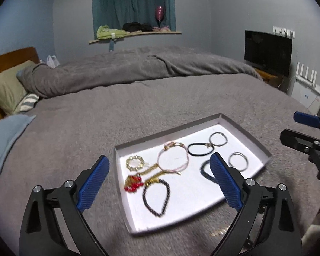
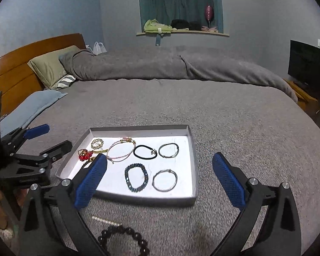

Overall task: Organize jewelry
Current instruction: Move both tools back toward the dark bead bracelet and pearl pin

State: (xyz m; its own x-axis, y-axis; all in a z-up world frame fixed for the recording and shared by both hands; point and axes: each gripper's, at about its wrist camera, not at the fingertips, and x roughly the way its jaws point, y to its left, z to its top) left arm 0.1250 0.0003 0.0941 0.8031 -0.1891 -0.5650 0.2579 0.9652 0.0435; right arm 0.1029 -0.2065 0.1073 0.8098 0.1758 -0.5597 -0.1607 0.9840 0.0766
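Black beaded bracelet (image 2: 123,242) lies loose on the grey blanket (image 2: 234,128) at lower centre, outside the tray; right gripper (image 2: 160,183) and left gripper (image 1: 160,183) hover spread, empty; beyond, the white tray (image 2: 193,149) keeps sorted bracelets apart

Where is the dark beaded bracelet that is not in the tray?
In the right wrist view, the dark beaded bracelet lies on the grey blanket, at the bottom edge, nearer than the tray, beside a small gold piece.
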